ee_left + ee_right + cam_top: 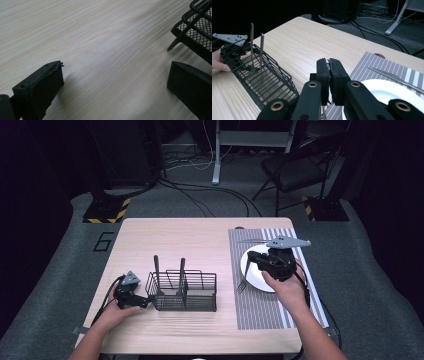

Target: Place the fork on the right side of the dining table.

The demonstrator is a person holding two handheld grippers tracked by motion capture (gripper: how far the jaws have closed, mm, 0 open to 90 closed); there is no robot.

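Fork (243, 281) lay on the mat (260, 310), tines just off the plate's (248, 270) left edge, handle pinched in the right gripper (329, 65), jaws clamped. Left gripper (113, 82) sat wide open, empty, left of the plate beside the basket (186, 292).

Dark room, grey carpet (60, 270), folding chair (292, 170).

Dark lab: floor cables (210, 195), hazard-taped stand bases (106, 211).
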